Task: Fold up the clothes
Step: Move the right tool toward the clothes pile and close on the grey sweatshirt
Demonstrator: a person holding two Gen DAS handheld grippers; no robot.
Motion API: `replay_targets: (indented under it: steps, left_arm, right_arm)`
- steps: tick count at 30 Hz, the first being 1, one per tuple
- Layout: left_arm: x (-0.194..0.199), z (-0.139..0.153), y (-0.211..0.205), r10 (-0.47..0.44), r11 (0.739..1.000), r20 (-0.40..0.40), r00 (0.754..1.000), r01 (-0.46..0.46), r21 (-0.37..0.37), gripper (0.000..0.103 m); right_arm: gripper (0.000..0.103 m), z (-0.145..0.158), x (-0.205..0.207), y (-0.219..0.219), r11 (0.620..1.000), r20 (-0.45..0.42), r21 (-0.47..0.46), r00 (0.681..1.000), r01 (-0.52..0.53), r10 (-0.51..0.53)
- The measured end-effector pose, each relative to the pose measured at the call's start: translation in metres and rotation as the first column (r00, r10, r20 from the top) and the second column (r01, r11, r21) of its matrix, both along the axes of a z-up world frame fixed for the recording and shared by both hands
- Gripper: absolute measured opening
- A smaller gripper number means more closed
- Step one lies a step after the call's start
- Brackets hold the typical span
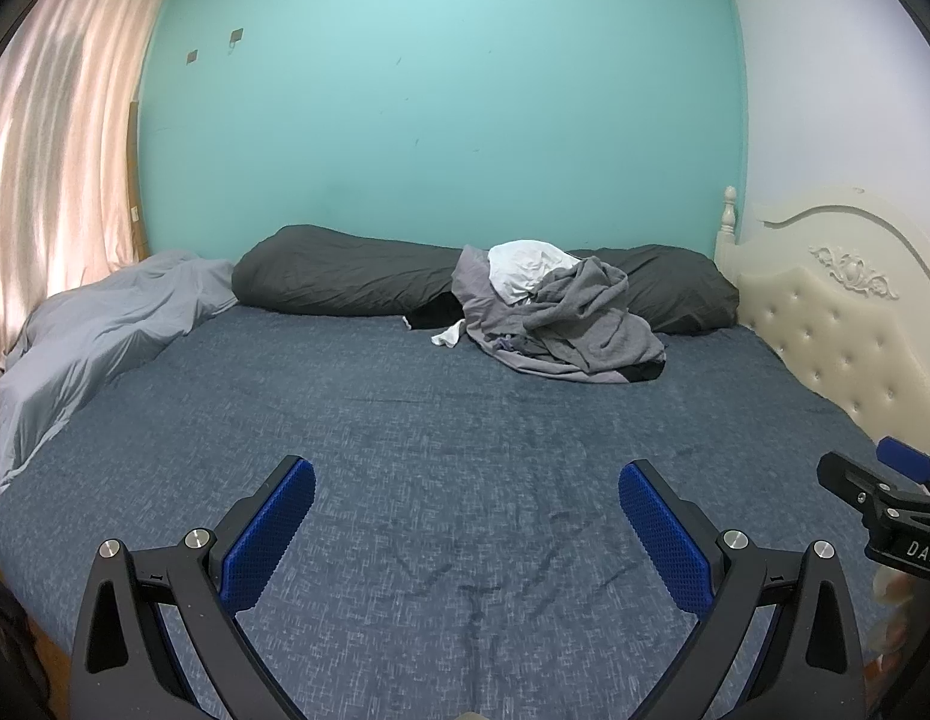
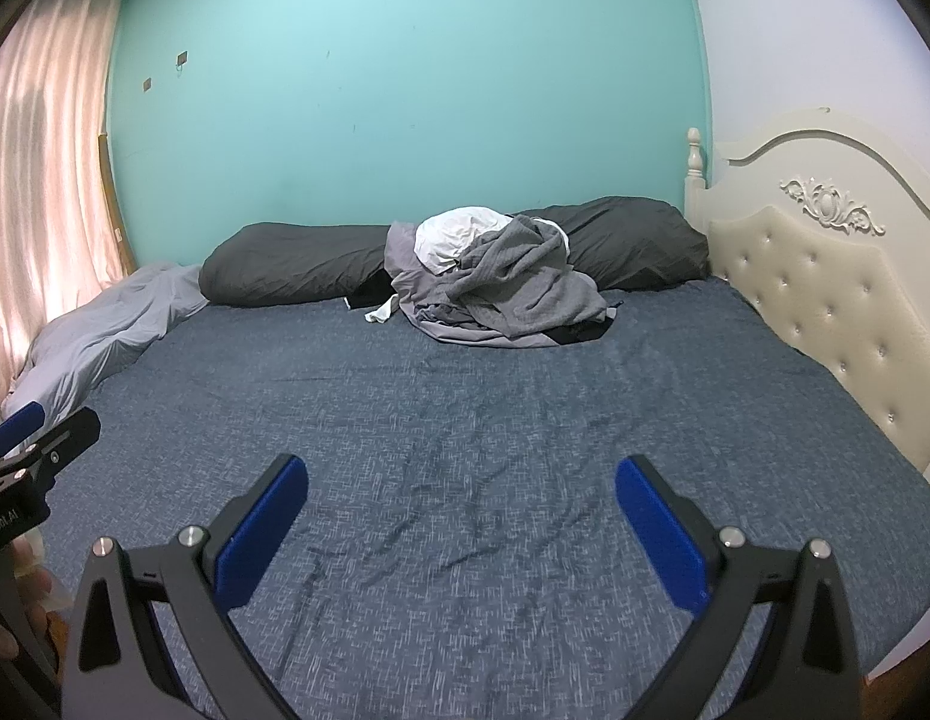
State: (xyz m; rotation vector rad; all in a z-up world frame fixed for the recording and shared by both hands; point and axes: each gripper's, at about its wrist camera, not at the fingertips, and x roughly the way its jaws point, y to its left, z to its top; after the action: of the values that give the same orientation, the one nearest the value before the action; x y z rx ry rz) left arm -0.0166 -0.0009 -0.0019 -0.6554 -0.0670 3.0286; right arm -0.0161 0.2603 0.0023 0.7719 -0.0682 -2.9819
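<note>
Blue-sheeted bed (image 1: 465, 420) carries a rumpled heap of grey and white clothes (image 1: 555, 318); left gripper (image 1: 465, 510) and right gripper (image 2: 462, 504) both gape wide, empty.

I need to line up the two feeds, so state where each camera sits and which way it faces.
Left wrist: on the left gripper, open, facing across the bed to the clothes pile; right gripper shows at the right edge.
Right wrist: on the right gripper, open, same heading; left gripper at the left edge.
Shared: bed, pile, headboard.

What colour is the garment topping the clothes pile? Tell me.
White garment, clearest in the right wrist view.
</note>
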Motion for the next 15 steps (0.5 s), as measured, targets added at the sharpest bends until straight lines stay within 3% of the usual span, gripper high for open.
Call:
replay_targets:
  steps: [7,15]
  left_arm:
    - [-0.022,-0.002,0.001,-0.015,1.0,0.021,1.0,0.015,0.003,0.103]
    - [-0.089,-0.007,0.001,-0.019,1.0,0.053,0.998,0.019,0.005,0.103]
  right_arm:
    - [0.103,-0.001,-0.016,0.0,1.0,0.008,0.01,1.0,0.005,-0.005]
    - [0.103,0.001,-0.084,0.006,1.0,0.02,0.026,1.0,-0.01,0.01]
